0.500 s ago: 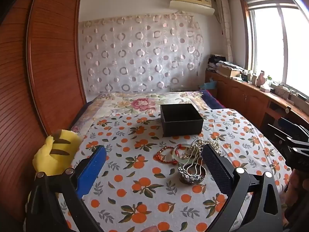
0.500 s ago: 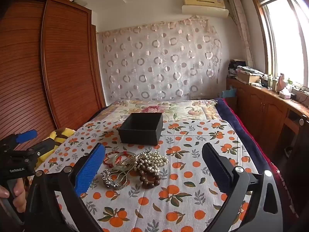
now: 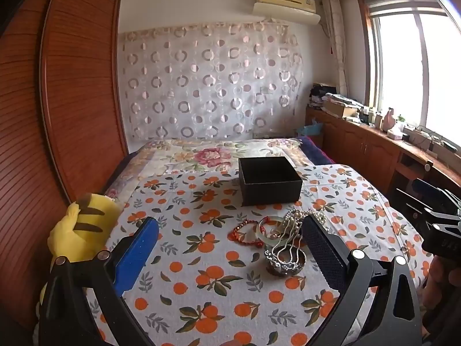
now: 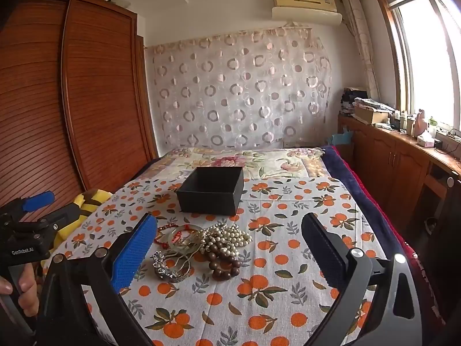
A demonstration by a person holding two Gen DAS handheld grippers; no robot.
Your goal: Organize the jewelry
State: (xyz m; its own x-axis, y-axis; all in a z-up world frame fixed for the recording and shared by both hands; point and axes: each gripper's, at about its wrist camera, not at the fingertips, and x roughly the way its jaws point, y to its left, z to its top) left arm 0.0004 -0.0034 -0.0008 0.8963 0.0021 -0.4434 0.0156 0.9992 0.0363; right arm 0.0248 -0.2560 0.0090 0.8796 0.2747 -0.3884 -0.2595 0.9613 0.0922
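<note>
A pile of jewelry lies on the orange-print cloth: a red bead bracelet, a pale jade bangle, a pearl necklace, a dark wooden bead bracelet and a silver bangle. An open, empty black box stands just behind the pile; it also shows in the right wrist view. My left gripper is open, above the cloth, near the pile. My right gripper is open, with the pile between its fingers' line of sight. Neither holds anything.
A yellow striped plush toy lies at the bed's left edge by the wooden wardrobe. A wooden cabinet with clutter runs under the window on the right. A flowered quilt covers the far bed.
Both views have shifted only slightly; the jewelry and the box lie as before. Both grippers stay open.
</note>
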